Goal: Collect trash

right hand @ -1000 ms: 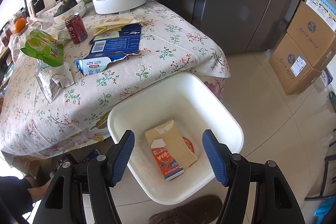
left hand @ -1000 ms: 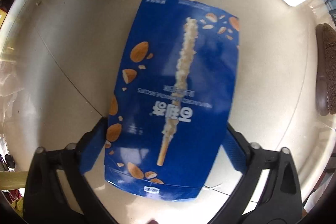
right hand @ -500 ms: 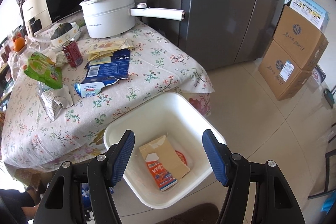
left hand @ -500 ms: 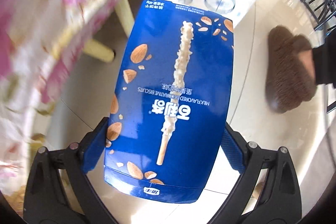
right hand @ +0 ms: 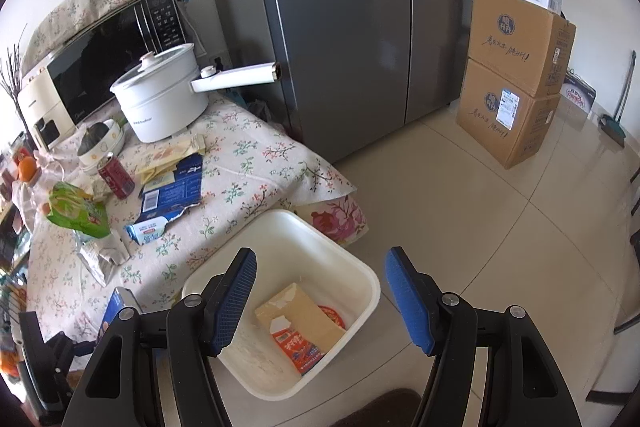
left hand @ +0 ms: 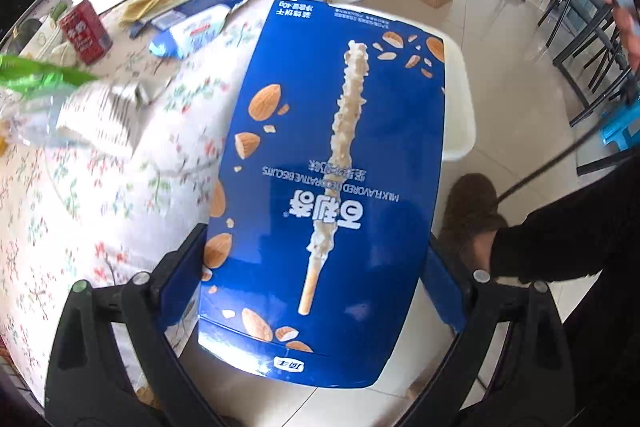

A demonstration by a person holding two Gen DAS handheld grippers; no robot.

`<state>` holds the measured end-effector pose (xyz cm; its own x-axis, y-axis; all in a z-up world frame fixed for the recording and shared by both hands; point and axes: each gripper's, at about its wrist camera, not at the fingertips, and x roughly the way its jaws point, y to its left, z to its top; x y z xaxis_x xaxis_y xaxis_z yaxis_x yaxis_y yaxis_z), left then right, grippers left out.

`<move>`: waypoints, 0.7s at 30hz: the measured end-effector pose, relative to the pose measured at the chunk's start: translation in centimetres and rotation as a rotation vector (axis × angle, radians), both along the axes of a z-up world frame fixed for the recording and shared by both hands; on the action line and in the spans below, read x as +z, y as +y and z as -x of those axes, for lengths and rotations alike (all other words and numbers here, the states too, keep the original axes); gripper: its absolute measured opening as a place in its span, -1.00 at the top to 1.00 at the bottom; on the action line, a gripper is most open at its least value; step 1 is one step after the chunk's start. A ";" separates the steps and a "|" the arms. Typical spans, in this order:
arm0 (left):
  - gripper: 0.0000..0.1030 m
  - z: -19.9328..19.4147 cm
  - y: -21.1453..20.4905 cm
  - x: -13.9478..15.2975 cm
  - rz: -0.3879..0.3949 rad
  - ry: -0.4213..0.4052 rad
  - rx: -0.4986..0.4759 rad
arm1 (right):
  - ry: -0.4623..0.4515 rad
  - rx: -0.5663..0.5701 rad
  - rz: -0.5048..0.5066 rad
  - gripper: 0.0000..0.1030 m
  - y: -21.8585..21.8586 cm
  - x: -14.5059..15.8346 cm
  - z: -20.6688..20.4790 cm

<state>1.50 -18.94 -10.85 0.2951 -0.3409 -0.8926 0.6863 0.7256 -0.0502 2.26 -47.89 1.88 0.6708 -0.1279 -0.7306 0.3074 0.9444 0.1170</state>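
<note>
Left tool (left hand: 316, 291) had swung up from the floor, and the blue box (left hand: 332, 179) clamped between its fingers now hung over the tabletop (left hand: 100, 187) edge and white bin (right hand: 320, 247). Right tool (right hand: 320, 303) hovered wide open, empty, above the bin.

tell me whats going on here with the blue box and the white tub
A person is clearing trash. The left hand-held gripper is shut on a blue biscuit box, held above the table edge near the white tub. The right hand-held gripper is open and empty over the tub, which already holds a torn carton.
</note>
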 end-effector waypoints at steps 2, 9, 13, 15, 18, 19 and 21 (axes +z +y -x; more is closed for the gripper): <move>-0.88 -1.7 -1.8 1.4 0.024 0.022 -0.008 | -0.022 -0.019 -0.008 -0.33 -0.7 0.6 0.3; -0.88 -7.8 -7.8 0.3 0.028 0.257 0.025 | -0.051 -0.084 -0.053 -0.33 -3.0 0.9 1.4; -0.90 -8.5 -10.2 0.1 0.025 0.273 0.072 | -0.050 -0.087 -0.055 -0.34 -3.5 0.9 1.8; -0.99 -8.4 -11.2 0.8 0.034 0.277 0.085 | -0.050 -0.091 -0.049 -0.36 -3.6 0.8 1.9; -0.99 -7.6 -11.2 1.7 0.051 0.263 0.083 | -0.046 -0.092 -0.045 -0.40 -3.6 0.8 1.8; -0.99 -7.8 -11.1 1.8 0.053 0.258 0.073 | -0.042 -0.091 -0.043 -0.41 -3.6 0.7 1.8; -0.99 -8.2 -10.9 1.9 0.052 0.245 0.059 | -0.037 -0.089 -0.042 -0.41 -3.4 0.6 1.6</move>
<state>9.74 -29.88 -8.95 0.0932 -0.3768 -0.9216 0.6058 0.7560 -0.2478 0.63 -51.30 2.47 0.6844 -0.1579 -0.7118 0.3846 0.9076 0.1685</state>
